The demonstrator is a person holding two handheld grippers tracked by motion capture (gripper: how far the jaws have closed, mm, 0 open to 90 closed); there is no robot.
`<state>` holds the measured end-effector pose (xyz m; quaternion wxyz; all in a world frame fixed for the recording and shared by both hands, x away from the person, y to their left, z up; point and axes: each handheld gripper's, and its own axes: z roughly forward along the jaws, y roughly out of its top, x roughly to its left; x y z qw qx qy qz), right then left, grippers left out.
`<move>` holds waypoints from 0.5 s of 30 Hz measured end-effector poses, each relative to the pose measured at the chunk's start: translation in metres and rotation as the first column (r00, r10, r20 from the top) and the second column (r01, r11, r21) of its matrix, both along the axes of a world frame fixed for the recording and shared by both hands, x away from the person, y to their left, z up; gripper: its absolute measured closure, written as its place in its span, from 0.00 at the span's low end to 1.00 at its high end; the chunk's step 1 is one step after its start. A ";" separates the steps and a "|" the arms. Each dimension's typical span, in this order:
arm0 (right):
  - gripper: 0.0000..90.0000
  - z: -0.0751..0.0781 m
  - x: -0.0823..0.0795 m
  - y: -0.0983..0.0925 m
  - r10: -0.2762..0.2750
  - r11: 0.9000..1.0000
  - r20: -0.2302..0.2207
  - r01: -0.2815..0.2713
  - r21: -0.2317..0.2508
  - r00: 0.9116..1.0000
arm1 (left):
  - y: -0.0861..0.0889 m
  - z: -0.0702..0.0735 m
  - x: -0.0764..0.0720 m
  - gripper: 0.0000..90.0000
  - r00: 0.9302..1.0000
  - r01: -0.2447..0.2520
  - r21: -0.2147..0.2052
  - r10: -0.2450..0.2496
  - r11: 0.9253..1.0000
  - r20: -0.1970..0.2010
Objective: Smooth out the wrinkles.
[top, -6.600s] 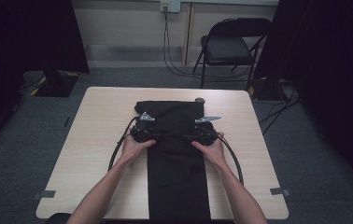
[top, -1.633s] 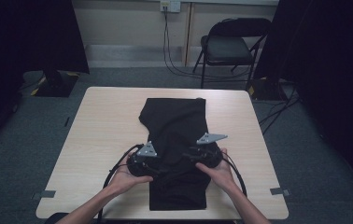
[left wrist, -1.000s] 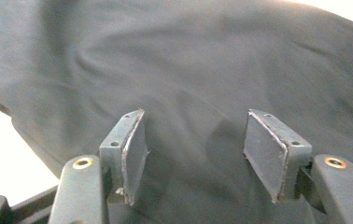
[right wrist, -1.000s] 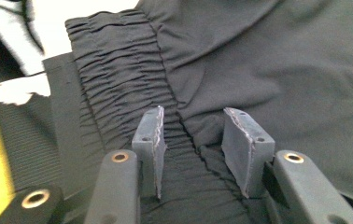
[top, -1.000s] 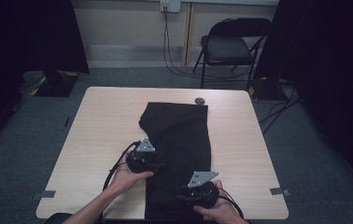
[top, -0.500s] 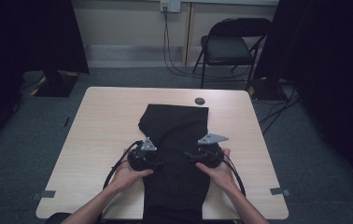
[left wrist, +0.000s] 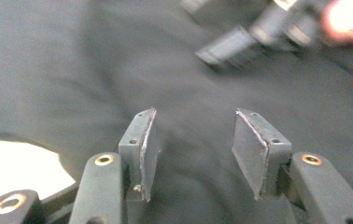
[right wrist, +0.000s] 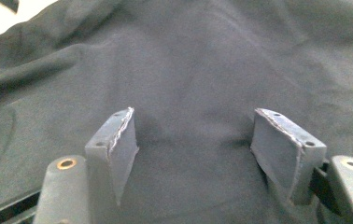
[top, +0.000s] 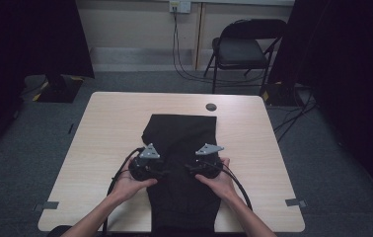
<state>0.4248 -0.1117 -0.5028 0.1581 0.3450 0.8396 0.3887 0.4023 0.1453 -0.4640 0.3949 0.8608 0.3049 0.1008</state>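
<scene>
Black garment: dark folded cloth, possibly trousers, lying lengthwise down the middle of the tabletop; its near end reaches the near edge, its far end stops short of the far edge.
Left hand: enters from the bottom and holds the left tongs at the garment's left border.
Left tongs: over the garment's left part, pointing inward toward the right tongs; jaws parted and have just been closing, with cloth below them and nothing clamped between the pads.
Left cable: loops from the left tongs over the bare tabletop.
Right tongs: over the garment's right part, facing the left tongs, the two near each other but apart; jaws wide apart and have just been opening, pads clear of the cloth between them.
Right hand: holds the right tongs from the garment's right side.
Small dark disc: on the tabletop just beyond the garment's far right corner.
Folding chair: on the floor beyond the tabletop, at right.
</scene>
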 end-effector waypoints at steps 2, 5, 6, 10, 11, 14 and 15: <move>0.35 0.000 -0.006 0.003 0.033 0.999 0.001 -0.033 0.001 0.999 | 0.008 -0.005 0.009 0.54 0.998 -0.055 0.007 0.055 0.998 -0.010; 0.35 0.000 -0.015 0.007 0.060 0.998 0.001 -0.060 0.002 0.998 | 0.015 -0.007 0.015 0.53 0.995 -0.101 0.011 0.101 0.995 0.010; 0.35 0.000 -0.017 0.007 0.061 0.998 -0.001 -0.061 0.003 0.998 | 0.018 -0.007 0.017 0.53 0.994 -0.111 -0.006 0.111 0.994 0.016; 0.35 0.000 -0.031 0.010 0.094 0.996 0.001 -0.094 0.001 0.996 | 0.019 -0.012 0.025 0.53 0.992 -0.126 0.010 0.126 0.992 -0.010; 0.35 0.000 -0.035 0.011 0.101 0.995 0.000 -0.101 0.003 0.995 | 0.020 -0.013 0.026 0.53 0.992 -0.126 0.012 0.127 0.992 -0.022; 0.35 0.000 -0.048 0.012 0.132 0.991 -0.002 -0.132 0.004 0.991 | 0.020 -0.010 0.024 0.53 0.993 -0.117 0.013 0.117 0.993 -0.006; 0.35 0.000 -0.054 0.012 0.146 0.989 -0.001 -0.146 0.003 0.989 | 0.020 -0.009 0.023 0.52 0.993 -0.117 0.012 0.117 0.993 -0.002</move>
